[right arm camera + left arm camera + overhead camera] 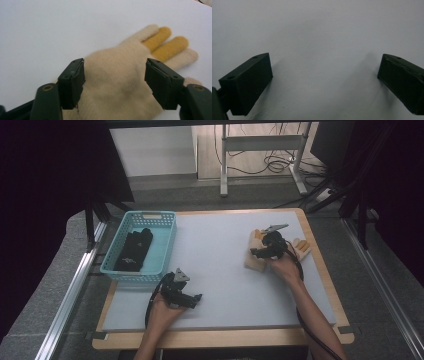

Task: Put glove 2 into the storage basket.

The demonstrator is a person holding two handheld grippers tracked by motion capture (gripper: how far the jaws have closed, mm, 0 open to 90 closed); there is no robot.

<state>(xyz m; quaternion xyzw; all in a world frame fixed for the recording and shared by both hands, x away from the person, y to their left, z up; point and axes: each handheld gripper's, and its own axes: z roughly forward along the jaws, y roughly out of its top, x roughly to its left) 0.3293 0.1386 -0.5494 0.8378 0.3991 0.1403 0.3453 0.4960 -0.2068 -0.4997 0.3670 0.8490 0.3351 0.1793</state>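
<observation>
Right jaws wide astride cream glove (pixel 117 82), left jaws open over white tabletop (pixel 317 30)

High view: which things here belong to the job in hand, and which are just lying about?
In the job:
- cream glove, between the right tool's open jaws
- second cream glove
- blue basket holding black gloves

Lying about:
- metal stand
- floor cables

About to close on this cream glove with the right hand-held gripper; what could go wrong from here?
1. The right hand-held gripper straddles the cream knit glove with jaws wide apart; closing may pinch only loose knit, which could slip out.
2. A second glove lies beside it and might be dragged along.
3. The teal basket sits far across the table; a loose glove might drop on the way.
</observation>
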